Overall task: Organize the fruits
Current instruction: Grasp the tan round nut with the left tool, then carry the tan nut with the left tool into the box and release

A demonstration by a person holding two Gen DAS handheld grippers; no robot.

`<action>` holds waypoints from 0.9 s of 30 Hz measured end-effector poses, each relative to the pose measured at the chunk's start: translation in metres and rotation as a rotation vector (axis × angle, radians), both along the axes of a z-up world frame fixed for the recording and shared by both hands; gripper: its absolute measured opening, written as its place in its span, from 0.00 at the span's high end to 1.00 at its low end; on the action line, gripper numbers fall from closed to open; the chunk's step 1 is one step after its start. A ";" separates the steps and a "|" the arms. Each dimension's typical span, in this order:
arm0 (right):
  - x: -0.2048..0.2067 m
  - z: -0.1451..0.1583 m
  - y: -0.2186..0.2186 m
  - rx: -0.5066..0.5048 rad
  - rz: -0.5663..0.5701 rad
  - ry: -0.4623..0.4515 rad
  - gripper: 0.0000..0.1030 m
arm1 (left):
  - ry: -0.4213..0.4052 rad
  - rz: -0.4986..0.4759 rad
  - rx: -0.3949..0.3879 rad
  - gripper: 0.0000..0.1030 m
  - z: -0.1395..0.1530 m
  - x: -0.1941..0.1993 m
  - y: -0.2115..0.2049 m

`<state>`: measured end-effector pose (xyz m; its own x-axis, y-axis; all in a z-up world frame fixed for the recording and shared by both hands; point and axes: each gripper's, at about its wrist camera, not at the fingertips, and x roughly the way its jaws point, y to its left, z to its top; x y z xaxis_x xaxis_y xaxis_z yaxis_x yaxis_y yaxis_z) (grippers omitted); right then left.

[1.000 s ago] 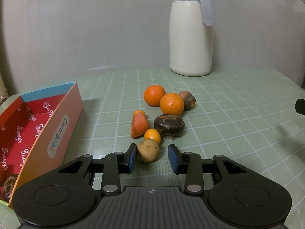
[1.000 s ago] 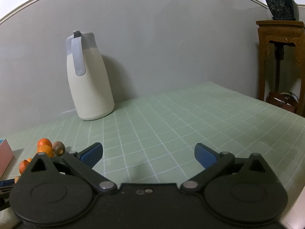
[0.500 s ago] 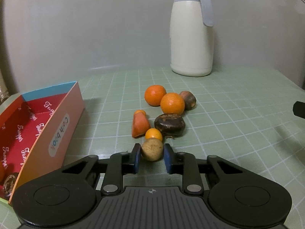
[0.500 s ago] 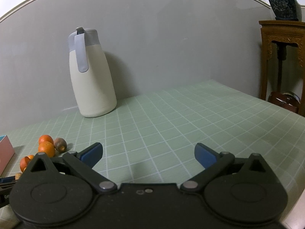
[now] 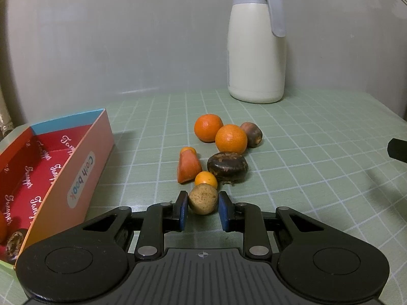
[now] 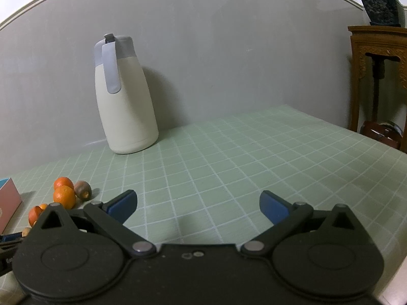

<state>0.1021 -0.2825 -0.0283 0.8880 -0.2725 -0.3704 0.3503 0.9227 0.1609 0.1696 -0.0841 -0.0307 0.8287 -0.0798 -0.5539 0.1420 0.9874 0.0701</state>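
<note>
- With the left gripper (image 5: 203,209) closed snugly on the round tan fruit (image 5: 203,202), blue pads pressing both its sides, we have our pick, and the fruit sits low on the green grid mat (image 5: 305,157), at the near end of the fruit cluster.
- We judge this the grasp step of sorting: fruit caught, not yet lifted, box waiting.
- At about nine o'clock from the held fruit stands the red box (image 5: 63,167), open-topped, with what looks like an orange fruit and a dark one already inside at its near corner.
- Next we would need a clean lift straight up before swinging toward nine o'clock, high enough to clear the box's near wall.
- Watch the small orange kumquat (image 5: 206,178), touching or just beside our fruit at twelve o'clock; a dragged exit could roll it.
- Close behind lie the orange-red wedge (image 5: 188,169) at eleven and the dark wrinkled fruit (image 5: 227,167) at one.
- Farther out at twelve sit two mandarins (image 5: 230,138) side by side, a brown fruit (image 5: 251,134) beside them, and another small orange one peeping behind the wedge.
- Well beyond, the cream thermos jug (image 5: 255,50) stands by the wall, out of our way.
- Over at three o'clock, our right gripper (image 6: 198,204) hangs wide open over bare mat, holding nothing.
</note>
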 end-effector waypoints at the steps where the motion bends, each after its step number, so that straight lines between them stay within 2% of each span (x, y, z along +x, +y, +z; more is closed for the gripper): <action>1: 0.000 0.000 0.001 -0.002 0.002 0.001 0.00 | -0.006 0.000 0.001 0.75 0.001 -0.001 0.000; 15: 0.005 0.000 0.020 -0.028 0.053 0.010 0.00 | -0.096 0.032 0.001 0.75 0.018 -0.017 0.021; 23: 0.010 -0.001 0.036 -0.057 0.091 0.019 0.00 | -0.178 0.096 0.004 0.75 0.033 -0.028 0.044; 27: 0.013 -0.001 0.044 -0.063 0.111 0.022 0.00 | -0.183 0.131 -0.002 0.75 0.037 -0.031 0.059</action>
